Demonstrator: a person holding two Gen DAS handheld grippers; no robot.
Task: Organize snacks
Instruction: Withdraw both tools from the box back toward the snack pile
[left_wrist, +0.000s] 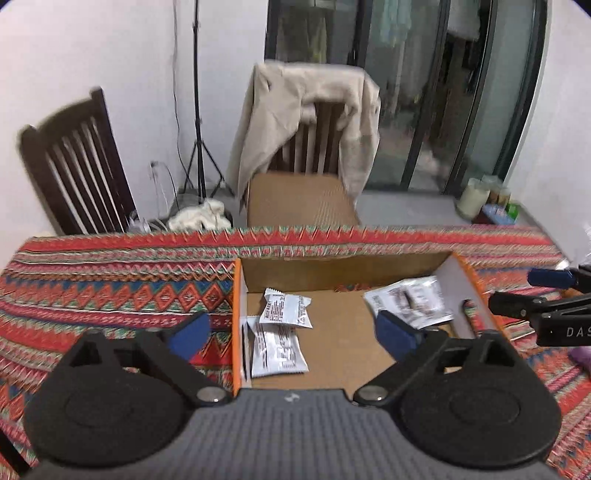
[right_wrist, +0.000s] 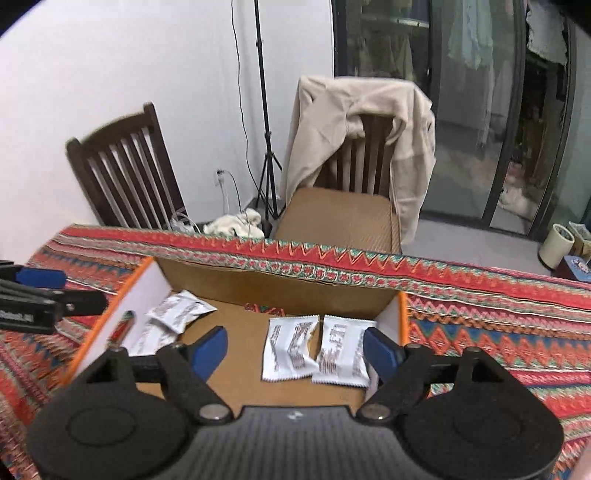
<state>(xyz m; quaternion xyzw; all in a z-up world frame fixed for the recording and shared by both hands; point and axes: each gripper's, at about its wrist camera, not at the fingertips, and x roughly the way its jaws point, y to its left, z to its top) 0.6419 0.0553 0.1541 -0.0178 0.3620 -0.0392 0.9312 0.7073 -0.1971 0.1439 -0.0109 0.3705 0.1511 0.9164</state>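
An open cardboard box (left_wrist: 332, 269) with orange-edged flaps sits on the patterned tablecloth; it also shows in the right wrist view (right_wrist: 280, 291). Several silver-white snack packets lie inside: two on the left (left_wrist: 284, 314) (left_wrist: 279, 350) and a pile at the right (left_wrist: 410, 299). In the right wrist view two packets (right_wrist: 290, 349) (right_wrist: 341, 354) lie side by side, others (right_wrist: 173, 314) at the left wall. My left gripper (left_wrist: 291, 334) is open and empty over the box's left edge. My right gripper (right_wrist: 293, 349) is open and empty above the two packets. The right gripper also shows at the left wrist view's edge (left_wrist: 546, 295).
The colourful tablecloth (left_wrist: 110, 295) covers the table. Behind it stand a dark wooden chair (left_wrist: 74, 166) and a chair draped with a beige jacket (left_wrist: 306, 129). A tripod stand (left_wrist: 197, 110), cloth on the floor, glass doors and jars (left_wrist: 474, 197) lie beyond.
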